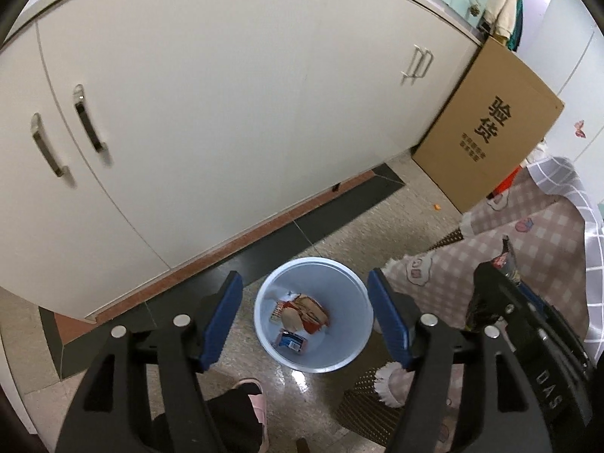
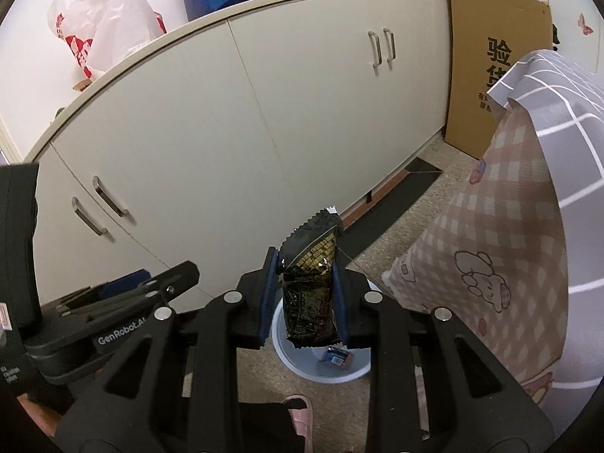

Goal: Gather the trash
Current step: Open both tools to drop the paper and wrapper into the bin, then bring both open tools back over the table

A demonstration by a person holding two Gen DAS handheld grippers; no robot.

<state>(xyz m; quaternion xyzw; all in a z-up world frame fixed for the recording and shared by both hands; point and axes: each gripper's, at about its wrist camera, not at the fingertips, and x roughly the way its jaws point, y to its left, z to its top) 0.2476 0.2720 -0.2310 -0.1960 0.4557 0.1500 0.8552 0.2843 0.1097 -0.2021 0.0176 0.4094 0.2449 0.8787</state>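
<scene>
A light blue trash bin (image 1: pixel 315 355) stands on the floor and holds an orange-red wrapper (image 1: pixel 305 311) and a small blue packet (image 1: pixel 291 341). My left gripper (image 1: pixel 305 315) is open and empty above the bin. My right gripper (image 2: pixel 304 294) is shut on a black and gold snack wrapper (image 2: pixel 309 287), held upright over the bin (image 2: pixel 321 372). In the left wrist view the right gripper (image 1: pixel 506 283) is at the right with the wrapper (image 1: pixel 485 294). The left gripper (image 2: pixel 151 287) shows at the left of the right wrist view.
White cabinets (image 1: pixel 226 113) run behind the bin. A cardboard box (image 1: pixel 487 128) leans at the right. A table with a pink checked cloth (image 1: pixel 528 241) stands to the right of the bin. A pink slipper (image 1: pixel 255 396) is below the bin. Bags (image 2: pixel 102 26) sit on the cabinet top.
</scene>
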